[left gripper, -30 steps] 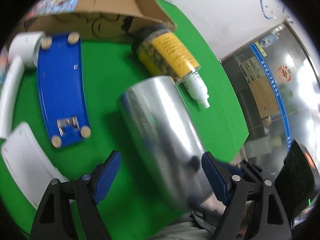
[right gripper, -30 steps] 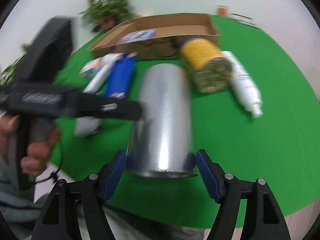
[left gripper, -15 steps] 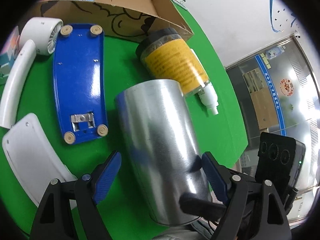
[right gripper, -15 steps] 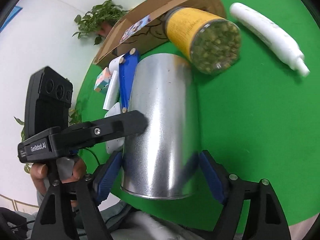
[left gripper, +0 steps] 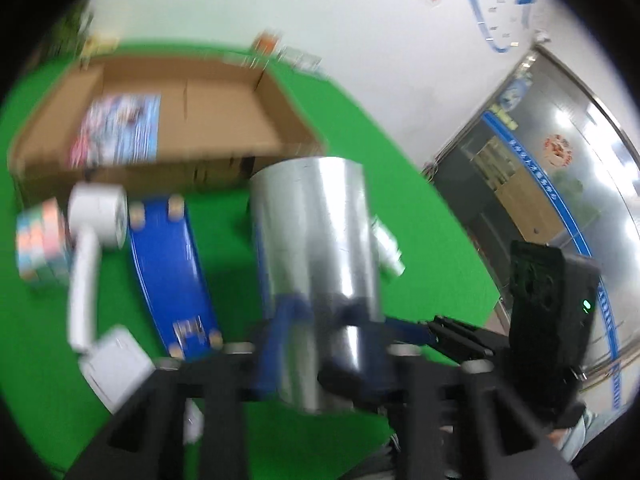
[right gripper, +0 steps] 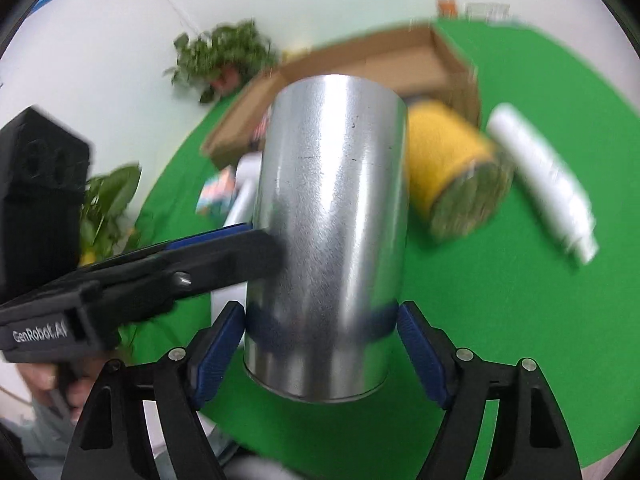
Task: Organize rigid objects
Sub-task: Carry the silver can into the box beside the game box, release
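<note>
A shiny silver can [right gripper: 332,200] hangs clear of the green table [right gripper: 520,320], nearly upright. My right gripper [right gripper: 320,324] has its blue pads on both sides of the can's lower end, and its jaws are closing on the can. My left gripper [right gripper: 264,252] comes in from the left with its fingers together, the tip touching the can's side at mid height. The left wrist view is blurred: the can [left gripper: 316,240] stands right in front of the left gripper [left gripper: 320,344], and nothing shows between its fingers.
An open cardboard box [left gripper: 188,96] lies at the back. Left of the can are a blue board [left gripper: 168,264], a white hand fan [left gripper: 96,216] and a colourful small box [left gripper: 40,244]. A yellow-labelled jar [right gripper: 448,168] and a white bottle [right gripper: 544,184] lie to the right. Plants [right gripper: 224,56] stand beyond the table.
The can has come up off the table and swung more upright. My left gripper, open around it before, has shut. Both hands have risen.
</note>
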A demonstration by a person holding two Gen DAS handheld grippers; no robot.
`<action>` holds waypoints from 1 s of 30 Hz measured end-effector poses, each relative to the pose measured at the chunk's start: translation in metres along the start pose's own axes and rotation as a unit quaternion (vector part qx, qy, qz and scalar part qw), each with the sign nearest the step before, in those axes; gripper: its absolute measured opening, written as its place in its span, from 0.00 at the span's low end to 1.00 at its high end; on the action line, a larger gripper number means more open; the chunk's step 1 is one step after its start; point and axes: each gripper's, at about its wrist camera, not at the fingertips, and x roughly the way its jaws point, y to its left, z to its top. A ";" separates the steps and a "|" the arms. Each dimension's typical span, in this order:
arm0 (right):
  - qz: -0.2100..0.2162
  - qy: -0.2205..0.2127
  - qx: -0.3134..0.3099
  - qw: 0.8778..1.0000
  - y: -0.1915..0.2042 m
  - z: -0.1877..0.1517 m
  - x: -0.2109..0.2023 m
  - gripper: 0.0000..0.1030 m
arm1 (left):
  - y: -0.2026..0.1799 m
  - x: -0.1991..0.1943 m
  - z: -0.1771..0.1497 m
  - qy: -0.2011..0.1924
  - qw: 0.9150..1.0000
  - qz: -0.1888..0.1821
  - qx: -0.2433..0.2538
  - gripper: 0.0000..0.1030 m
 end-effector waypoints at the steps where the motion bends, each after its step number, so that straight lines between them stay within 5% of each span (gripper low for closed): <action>1: 0.009 -0.006 -0.003 1.000 0.002 0.006 -0.004 0.71 | -0.001 -0.003 0.006 -0.004 1.000 -0.017 0.007 0.18; 5: 0.032 0.009 -0.054 0.998 0.028 0.014 0.002 0.57 | 0.009 0.007 0.019 0.015 1.000 -0.017 0.001 0.19; 6: 0.015 0.030 -0.051 0.998 0.026 0.009 0.012 0.38 | 0.015 0.008 0.019 0.017 1.000 -0.016 -0.010 0.22; 8: 0.044 0.051 -0.023 0.997 0.016 0.004 0.015 0.45 | 0.026 0.007 0.014 0.015 0.999 -0.010 -0.034 0.43; 10: 0.037 0.061 -0.026 0.997 0.013 -0.003 0.010 0.52 | 0.040 0.002 0.002 0.010 0.998 -0.009 -0.058 0.54; 14: 0.050 0.091 -0.035 0.994 0.009 -0.011 0.005 0.57 | 0.049 -0.010 -0.018 0.003 0.997 -0.012 -0.076 0.62; 22: 0.060 0.130 -0.091 0.985 0.024 -0.014 0.027 0.61 | 0.046 -0.032 -0.037 -0.028 0.996 -0.003 -0.084 0.62; 30: 0.075 0.120 -0.077 0.987 0.037 -0.003 0.039 0.55 | 0.093 -0.074 -0.062 -0.075 0.982 0.079 -0.152 0.68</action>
